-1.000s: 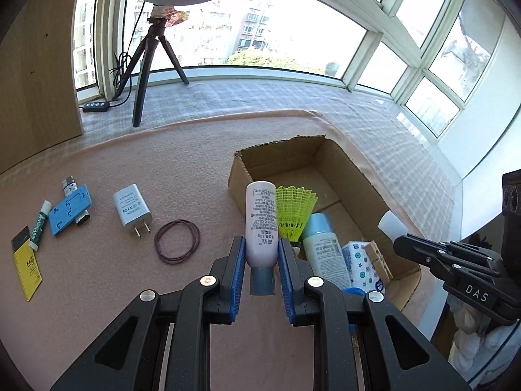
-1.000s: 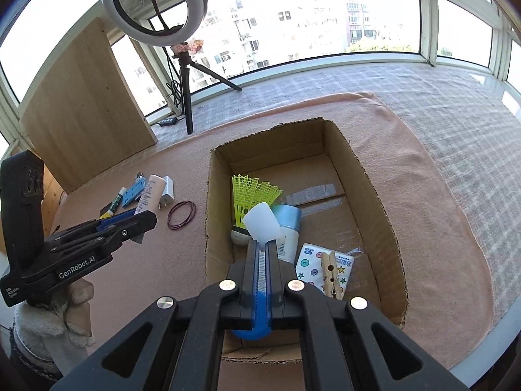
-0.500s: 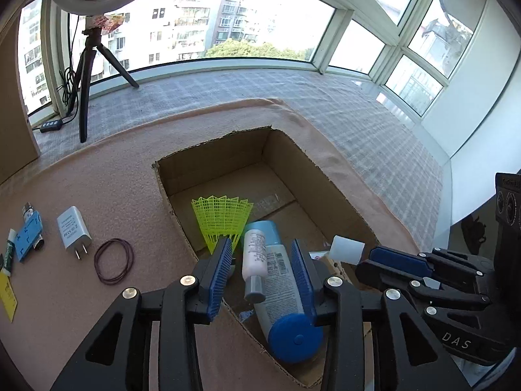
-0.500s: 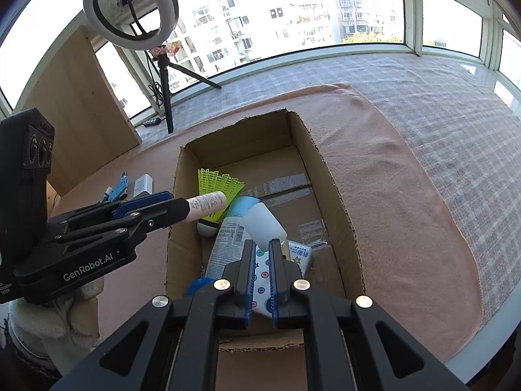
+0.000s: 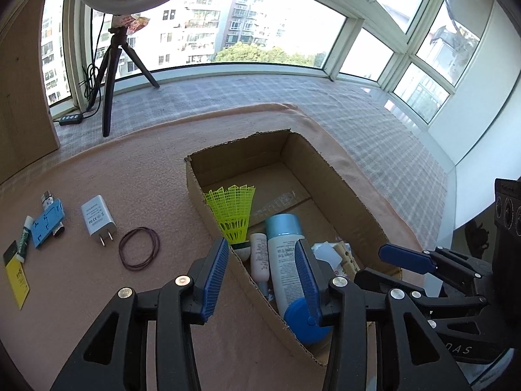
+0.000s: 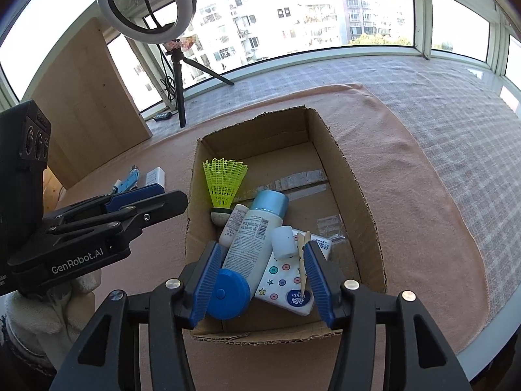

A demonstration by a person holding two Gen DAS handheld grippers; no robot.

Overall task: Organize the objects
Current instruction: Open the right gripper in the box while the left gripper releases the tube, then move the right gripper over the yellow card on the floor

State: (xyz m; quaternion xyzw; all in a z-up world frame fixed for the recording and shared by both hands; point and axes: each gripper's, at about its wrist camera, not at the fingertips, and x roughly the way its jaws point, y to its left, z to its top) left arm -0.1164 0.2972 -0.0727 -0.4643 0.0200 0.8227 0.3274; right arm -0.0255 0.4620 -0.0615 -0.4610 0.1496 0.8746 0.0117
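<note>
Now that both grippers have let go, the drop-off is done on both sides. 1 s ago the left gripper (image 5: 262,273) clamped the small white tube (image 5: 259,255) over the mat; 0.5 s ago it was over the box with the blue pads already parting. At this moment its jaws stand wide apart, holding nothing, and the tube lies in the cardboard box (image 5: 241,153) beside the big white bottle with blue cap (image 5: 286,260), just at 6 o'clock of the yellow shuttlecock (image 5: 232,210).

Same story for the right gripper (image 6: 260,270): pinched shut on the small white cap-like piece (image 6: 282,240) in both earlier frames, now spread wide and empty. That piece rests on the dotted tissue pack (image 6: 286,280), touching a wooden clothespin (image 6: 303,260), at 3 o'clock of the big bottle.

Box holds at least 6 items, crowded at its near end; the far half is bare cardboard.

Still out on the pink mat (image 5: 130,169), at 9 o'clock of the box: white charger (image 5: 97,220), brown rubber bands (image 5: 139,248), blue clip-like part (image 5: 48,223), green-white tube (image 5: 24,242), yellow card (image 5: 18,278).

Judgement: task is partly done, roughly half. Next likely target for the left gripper is the rubber bands or charger, nearest the box. The bands lie flat and thin, so they would be tricky to pinch.
</note>
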